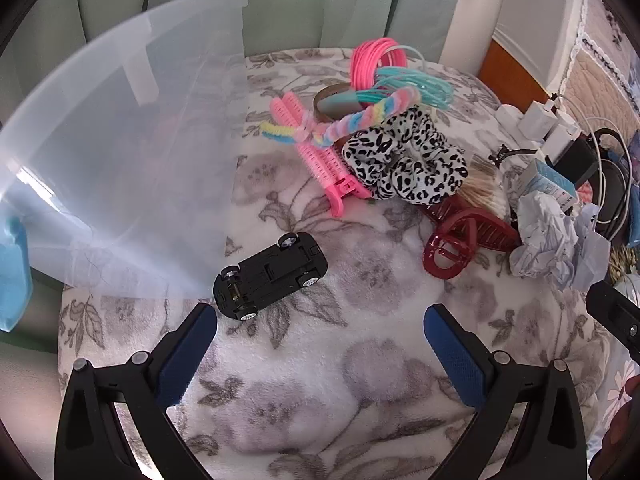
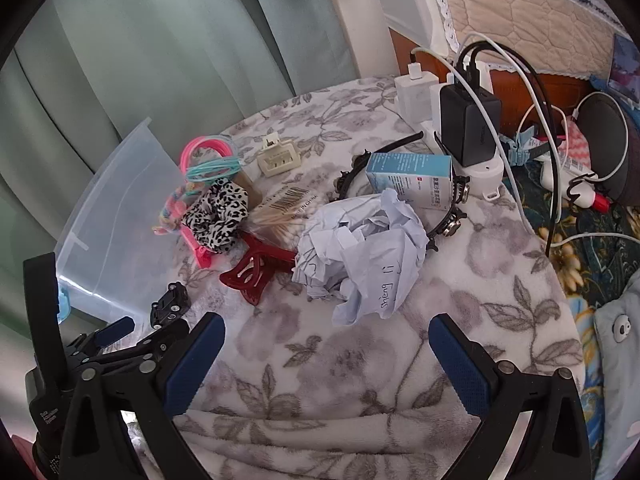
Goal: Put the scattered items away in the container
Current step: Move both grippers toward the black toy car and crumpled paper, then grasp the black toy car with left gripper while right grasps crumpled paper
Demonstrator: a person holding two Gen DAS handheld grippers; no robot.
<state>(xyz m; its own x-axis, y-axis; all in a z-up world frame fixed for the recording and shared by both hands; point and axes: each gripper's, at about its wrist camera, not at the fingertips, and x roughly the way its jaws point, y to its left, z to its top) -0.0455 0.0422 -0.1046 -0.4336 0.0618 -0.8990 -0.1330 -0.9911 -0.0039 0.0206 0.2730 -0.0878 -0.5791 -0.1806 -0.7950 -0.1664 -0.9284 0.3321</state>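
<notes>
Crumpled paper point(image 2: 360, 248) hides part of the red hair claw point(image 2: 256, 272).

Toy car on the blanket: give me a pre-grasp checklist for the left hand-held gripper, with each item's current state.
1. Left hand-held gripper open and empty: ok.
2. Toy car in view and unobstructed: ok; it lies upside down, wheels up.
3. Car centred between the fingers: not ok; it sits ahead, towards the left finger.
4. Car apart from the pink hair clip and red claw clip: ok.
5. Clear container beside the car: ok.
6. Right hand-held gripper open, out of the way: ok.
</notes>
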